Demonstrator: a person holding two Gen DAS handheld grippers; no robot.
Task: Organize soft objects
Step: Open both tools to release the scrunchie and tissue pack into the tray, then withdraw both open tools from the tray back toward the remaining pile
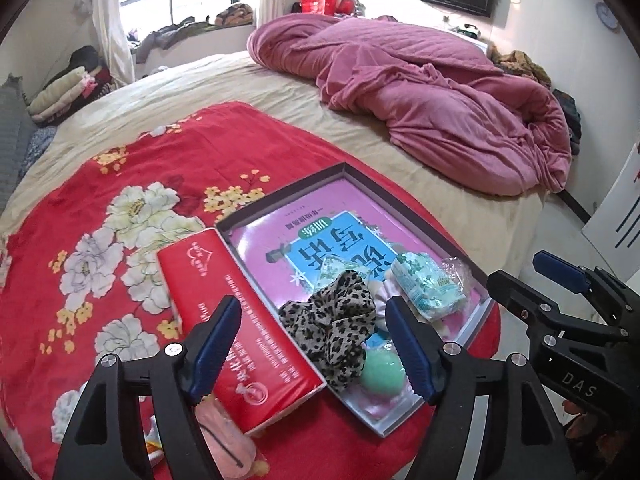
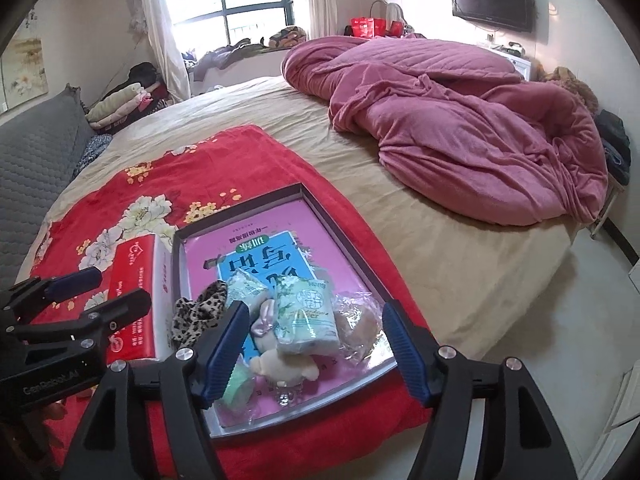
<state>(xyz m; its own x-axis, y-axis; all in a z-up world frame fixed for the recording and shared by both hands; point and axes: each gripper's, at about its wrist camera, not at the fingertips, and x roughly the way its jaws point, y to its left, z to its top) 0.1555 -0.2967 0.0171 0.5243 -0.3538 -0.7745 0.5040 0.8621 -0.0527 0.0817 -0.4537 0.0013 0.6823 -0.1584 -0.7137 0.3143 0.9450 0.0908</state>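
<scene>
left wrist: close above the bed's near edge, angled down over the left hand-held gripper [image 1: 312,344] toward the window | right wrist: same slant, just to the right, over the right hand-held gripper [image 2: 316,350] | shared: shallow box [image 1: 280,196], red blanket [image 1: 100,184], pink quilt [image 1: 440,92]

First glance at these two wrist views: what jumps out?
The rumpled pink quilt heaped on the far right of the bed, and the red floral blanket spread across the near side. On that blanket sits a shallow box with a leopard-print scrunchie, tissue packs and other soft bits piled at its near end, a red tissue box alongside its left wall.
</scene>
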